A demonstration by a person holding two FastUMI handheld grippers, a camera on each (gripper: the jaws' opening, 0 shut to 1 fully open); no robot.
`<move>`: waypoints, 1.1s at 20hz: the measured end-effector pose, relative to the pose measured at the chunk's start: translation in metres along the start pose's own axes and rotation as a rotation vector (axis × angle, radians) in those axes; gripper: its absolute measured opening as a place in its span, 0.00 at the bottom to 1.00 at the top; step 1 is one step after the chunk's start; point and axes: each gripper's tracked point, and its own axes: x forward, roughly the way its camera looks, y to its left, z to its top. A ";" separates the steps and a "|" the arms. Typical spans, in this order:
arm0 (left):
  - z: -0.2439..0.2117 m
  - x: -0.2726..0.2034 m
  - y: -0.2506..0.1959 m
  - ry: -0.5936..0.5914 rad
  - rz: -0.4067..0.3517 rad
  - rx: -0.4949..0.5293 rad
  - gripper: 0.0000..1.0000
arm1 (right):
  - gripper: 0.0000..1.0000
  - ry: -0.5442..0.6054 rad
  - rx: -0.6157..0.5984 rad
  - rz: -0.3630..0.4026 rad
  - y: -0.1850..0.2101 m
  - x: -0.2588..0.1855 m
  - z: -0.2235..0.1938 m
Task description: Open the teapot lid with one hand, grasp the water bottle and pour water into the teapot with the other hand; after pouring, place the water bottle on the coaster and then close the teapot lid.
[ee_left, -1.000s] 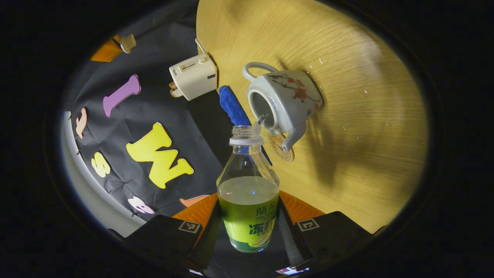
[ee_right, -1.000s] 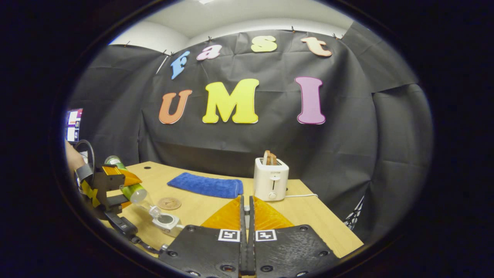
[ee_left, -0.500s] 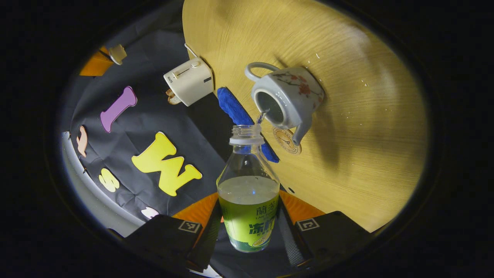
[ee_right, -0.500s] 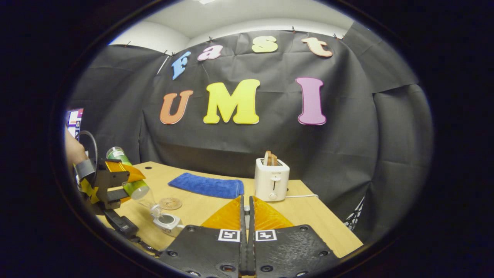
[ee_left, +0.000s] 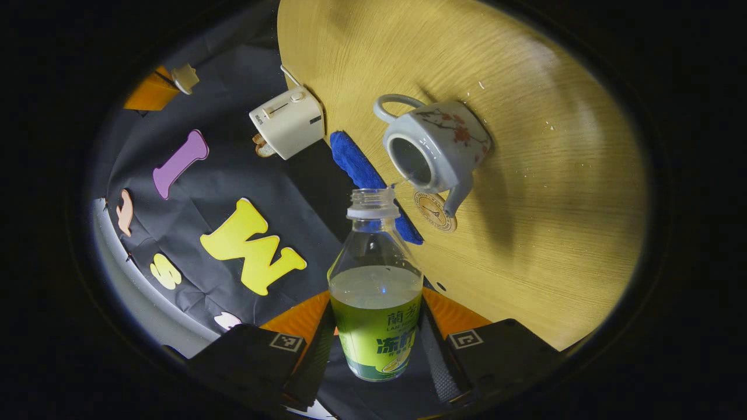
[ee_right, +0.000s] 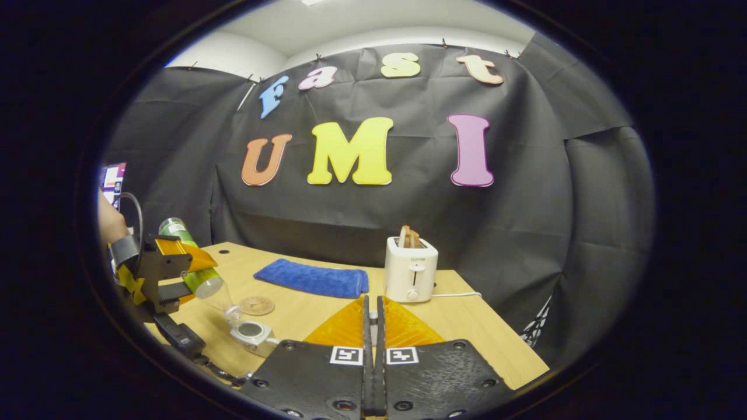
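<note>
My left gripper is shut on a clear water bottle with a green label, tipped mouth-first toward the white flowered teapot. The teapot stands open on the wooden table, with the bottle's mouth just off its rim. A round coaster lies beside the spout. Far off, the right gripper holds the white teapot lid in the air. In the right gripper view my fingers are pressed together, and the left gripper tilts the bottle over the teapot, near the coaster.
A blue towel lies at the back of the table and a white toaster with its cord stands to its right. A person's hand holds the left gripper. The table's right edge is near.
The bottle has risen and tipped back a little over the teapot, and the stream from its mouth has thinned to almost nothing. The right gripper has stayed in place.
</note>
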 end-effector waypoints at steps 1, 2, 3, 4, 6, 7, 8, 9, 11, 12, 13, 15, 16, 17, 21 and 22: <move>-0.001 0.000 0.000 0.000 0.000 -0.001 0.75 | 0.00 0.002 0.000 0.000 0.000 0.000 -0.001; 0.000 0.000 0.001 -0.004 0.004 -0.003 0.75 | 0.00 0.002 -0.001 0.001 0.000 0.001 -0.001; 0.000 0.001 0.002 -0.004 0.005 -0.004 0.75 | 0.00 0.004 -0.002 0.000 0.000 0.001 -0.001; -0.001 0.001 0.001 -0.005 0.006 -0.008 0.75 | 0.00 0.006 -0.001 -0.002 -0.001 0.002 -0.003; 0.000 0.002 0.002 -0.012 0.012 -0.018 0.75 | 0.00 0.007 -0.002 0.001 0.001 0.001 -0.003; 0.002 0.000 0.004 -0.023 0.026 -0.023 0.75 | 0.00 0.005 -0.008 0.002 0.003 0.001 -0.002; 0.004 -0.001 0.007 -0.035 0.039 -0.037 0.75 | 0.00 0.005 -0.014 -0.002 0.002 0.002 -0.003; 0.003 0.000 0.007 -0.038 0.043 -0.060 0.75 | 0.00 0.006 -0.017 -0.007 0.001 0.003 -0.003; 0.007 0.000 0.012 -0.065 0.067 -0.114 0.75 | 0.00 0.011 -0.024 -0.010 0.002 0.003 -0.005; 0.006 0.000 0.012 -0.079 0.073 -0.153 0.75 | 0.00 0.013 -0.025 -0.015 0.001 0.003 -0.005; 0.005 0.001 0.012 -0.094 0.074 -0.212 0.75 | 0.00 0.013 -0.027 -0.018 0.002 0.003 -0.005; 0.003 0.002 0.010 -0.124 0.070 -0.378 0.75 | 0.00 0.004 -0.031 -0.011 0.007 0.001 -0.002; 0.001 0.002 0.012 -0.139 0.076 -0.475 0.75 | 0.00 -0.003 -0.030 -0.009 0.009 -0.001 -0.001; 0.000 0.002 0.014 -0.160 0.084 -0.574 0.75 | 0.00 -0.009 -0.032 -0.007 0.011 -0.002 0.001; -0.018 0.013 0.019 -0.191 0.103 -0.963 0.75 | 0.00 -0.024 -0.044 0.004 0.020 -0.006 0.005; -0.022 0.017 0.020 -0.199 0.112 -1.059 0.75 | 0.00 -0.030 -0.046 0.008 0.023 -0.007 0.005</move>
